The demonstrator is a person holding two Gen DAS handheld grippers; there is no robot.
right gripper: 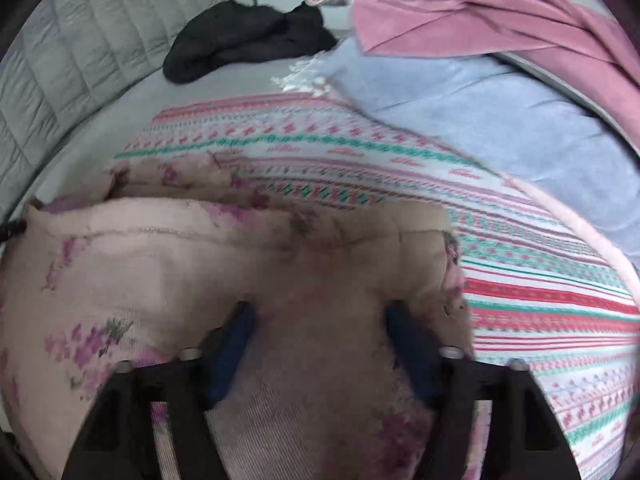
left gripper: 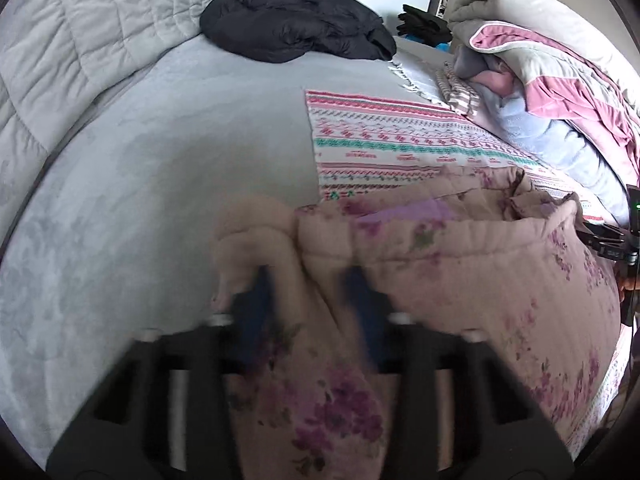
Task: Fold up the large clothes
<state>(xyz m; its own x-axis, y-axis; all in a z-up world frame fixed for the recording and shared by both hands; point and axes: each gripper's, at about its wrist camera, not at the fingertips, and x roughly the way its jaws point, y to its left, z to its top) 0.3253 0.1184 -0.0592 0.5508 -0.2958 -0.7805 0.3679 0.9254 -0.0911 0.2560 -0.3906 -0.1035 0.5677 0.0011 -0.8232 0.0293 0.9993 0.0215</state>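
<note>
A pale pink garment with purple flowers (left gripper: 460, 280) hangs stretched between my two grippers above the bed. My left gripper (left gripper: 310, 292) is shut on its left end, with cloth bunched between the blue pads. My right gripper (right gripper: 320, 320) is shut on the garment's (right gripper: 180, 248) right end; the cloth fills the gap between its pads. The right gripper's black body shows at the right edge of the left wrist view (left gripper: 616, 240). The image is blurred by motion.
The bed has a grey cover (left gripper: 160, 168). A striped pink, green and white cloth (left gripper: 400, 148) lies spread under the garment. A black jacket (left gripper: 296, 28) lies at the far end. A heap of pink, blue and grey bedding (left gripper: 560, 92) lies at the right.
</note>
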